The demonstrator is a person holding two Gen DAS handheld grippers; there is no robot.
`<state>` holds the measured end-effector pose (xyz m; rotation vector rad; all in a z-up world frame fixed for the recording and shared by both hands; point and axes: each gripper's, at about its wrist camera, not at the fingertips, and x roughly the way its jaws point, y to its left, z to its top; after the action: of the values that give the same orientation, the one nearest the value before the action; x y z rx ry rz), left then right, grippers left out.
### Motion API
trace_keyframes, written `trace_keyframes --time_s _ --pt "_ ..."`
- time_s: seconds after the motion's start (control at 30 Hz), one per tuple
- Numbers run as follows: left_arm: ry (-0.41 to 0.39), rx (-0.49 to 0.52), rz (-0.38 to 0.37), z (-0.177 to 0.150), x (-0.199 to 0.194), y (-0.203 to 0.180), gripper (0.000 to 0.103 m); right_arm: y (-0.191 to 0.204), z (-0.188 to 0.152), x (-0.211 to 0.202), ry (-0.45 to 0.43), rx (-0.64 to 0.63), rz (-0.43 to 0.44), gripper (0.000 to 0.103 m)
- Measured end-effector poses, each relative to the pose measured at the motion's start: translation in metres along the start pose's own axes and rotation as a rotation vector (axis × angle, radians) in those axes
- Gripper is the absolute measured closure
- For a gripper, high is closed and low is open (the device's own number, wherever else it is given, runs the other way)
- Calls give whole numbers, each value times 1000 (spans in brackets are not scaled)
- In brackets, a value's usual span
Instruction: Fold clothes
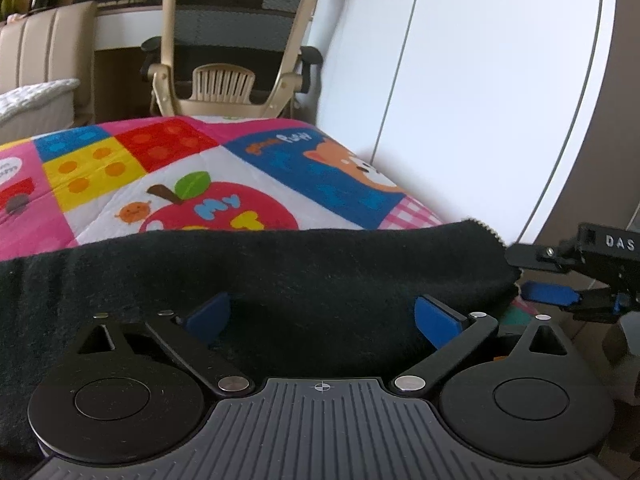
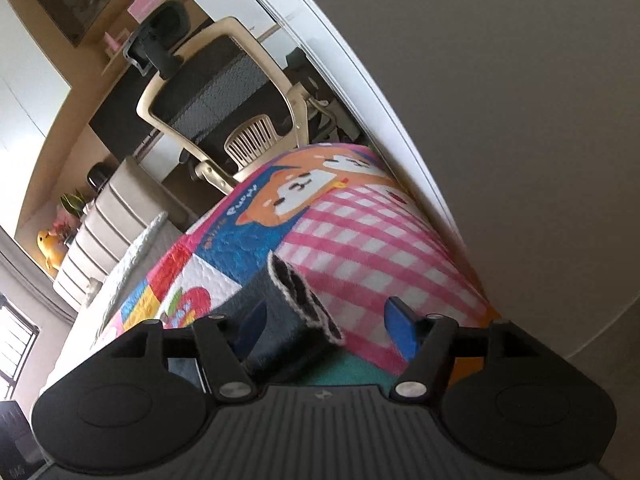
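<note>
A black knitted garment [image 1: 256, 268] lies across the colourful quilt [image 1: 224, 172] on the bed. My left gripper [image 1: 320, 316] is open, its blue pads on either side of a raised part of the cloth, not closed on it. My right gripper [image 1: 532, 276] shows at the right edge of the left wrist view, at the garment's right end. In the right wrist view my right gripper [image 2: 324, 324] is open, and the garment's edge [image 2: 300, 300] with pale stitching lies between its jaws, close to the left pad.
A beige mesh office chair [image 1: 236, 40] stands beyond the bed's far end, with a desk behind it. A white wardrobe wall [image 1: 460, 80] runs along the bed's right side. A padded headboard and pillow [image 1: 36, 92] are at far left.
</note>
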<state>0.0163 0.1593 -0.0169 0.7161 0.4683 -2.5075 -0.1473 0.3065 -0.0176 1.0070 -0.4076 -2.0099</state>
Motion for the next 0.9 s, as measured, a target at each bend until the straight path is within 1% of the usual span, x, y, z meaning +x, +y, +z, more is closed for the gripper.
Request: trace_keyframes --time_s 0.03,0.07,0.2,0.27,0.3,0.33,0.37,0.4,0.43,0.47,0.57,0.6,0.67,0.77,0.83,0.9 --pt "0 0 -2 0 0 0 1 3 0 3 6 -10 5 49" --pt "1 -1 -4 0 0 0 1 6 -1 6 15 -20 10 50" --pt "1 -2 -10 0 -1 0 0 15 -6 14 49 -59 17 51" --pt "0 -4 -11 0 -1 0 0 15 -5 13 53 -51 17 52" --pt "0 -5 -12 0 -1 1 0 14 -4 14 57 -49 12 65" --pt "-1 -7 -14 0 -1 1 0 14 -3 15 62 -48 4 81" --pt "-1 -9 -15 0 -1 1 0 15 -2 17 69 -53 5 81" --pt "-2 -11 -17 0 -1 2 0 19 -2 18 65 -87 0 83" --pt "-2 -12 -18 0 -1 2 0 26 -2 18 56 -134 -9 84" --pt "-3 -15 -20 0 -2 2 0 36 -3 16 35 -210 -23 84" --pt "-18 -45 -39 0 -4 7 0 72 -15 8 -44 -493 -55 85" --pt "-21 -67 -52 1 -6 11 0 81 -20 7 -56 -568 -56 85" --pt "-8 -118 -76 6 -10 19 0 94 -30 4 -69 -704 -58 85" --pt "25 -169 -109 22 -19 24 0 109 -52 4 -73 -925 -66 85" --pt "28 -160 -137 36 -26 20 0 118 -69 4 -67 -1070 -66 85" --pt "37 -131 -162 49 -27 11 0 123 -83 5 -57 -1162 -55 85"
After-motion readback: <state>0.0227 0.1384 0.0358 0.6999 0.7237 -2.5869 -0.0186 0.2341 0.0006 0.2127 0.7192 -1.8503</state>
